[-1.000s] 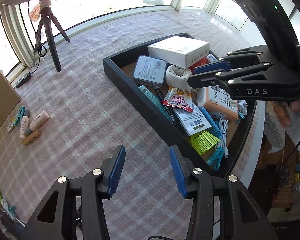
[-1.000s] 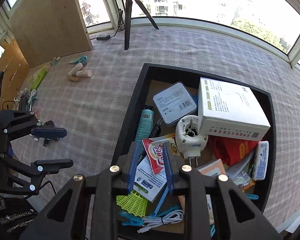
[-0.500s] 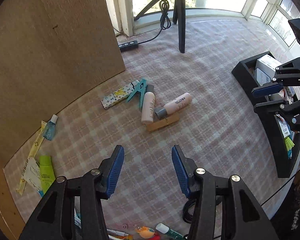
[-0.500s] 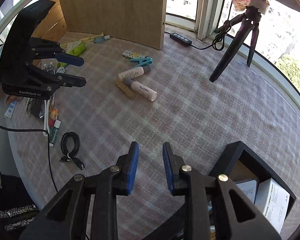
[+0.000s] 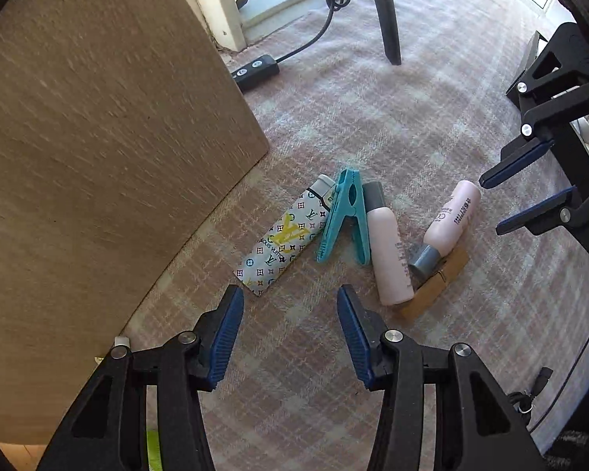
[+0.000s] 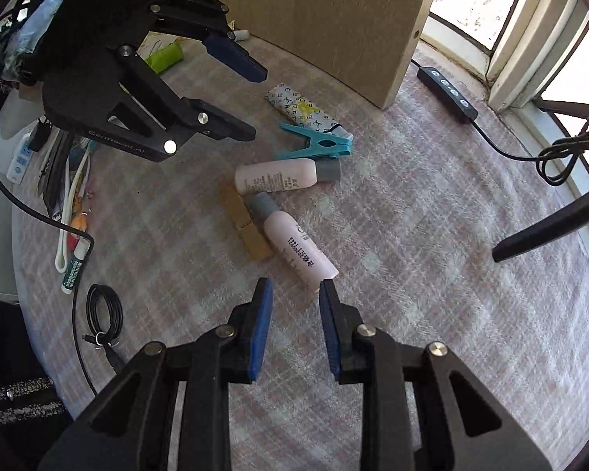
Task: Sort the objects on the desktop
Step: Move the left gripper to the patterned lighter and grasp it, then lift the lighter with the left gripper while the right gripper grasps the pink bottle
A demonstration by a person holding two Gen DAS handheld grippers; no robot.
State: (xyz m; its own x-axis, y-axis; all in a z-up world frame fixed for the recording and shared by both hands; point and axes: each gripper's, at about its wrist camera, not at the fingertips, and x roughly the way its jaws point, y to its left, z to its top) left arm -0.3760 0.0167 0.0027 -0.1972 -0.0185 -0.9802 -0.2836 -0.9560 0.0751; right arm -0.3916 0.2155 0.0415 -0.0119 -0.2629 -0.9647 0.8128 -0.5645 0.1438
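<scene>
A small cluster lies on the checked tablecloth: a patterned lighter (image 5: 282, 238) (image 6: 300, 109), a teal clothespin (image 5: 343, 216) (image 6: 314, 143), two pink bottles with grey caps (image 5: 388, 247) (image 5: 453, 218) (image 6: 277, 176) (image 6: 300, 251), and a wooden clothespin (image 5: 434, 284) (image 6: 245, 227). My left gripper (image 5: 290, 316) hovers open just short of the lighter's near end, nothing between its fingers. My right gripper (image 6: 296, 310) is open too, narrower, its fingertips right at the base of the nearer pink bottle without pressing it. Each gripper shows in the other's view (image 5: 526, 192) (image 6: 231, 90).
A wooden board (image 5: 98, 137) stands left of the cluster. A black power strip (image 5: 255, 72) and a tripod leg (image 5: 385, 11) lie behind it. In the right wrist view a coiled black cable (image 6: 104, 314), a lip balm (image 6: 74, 263), a green tube (image 6: 165, 57) and other small items line the table's left edge.
Both grippers swung away from the black tray of sorted items and came down over the cluster of bottles and clothespins, which now fills both views. The tray has left the frames.
</scene>
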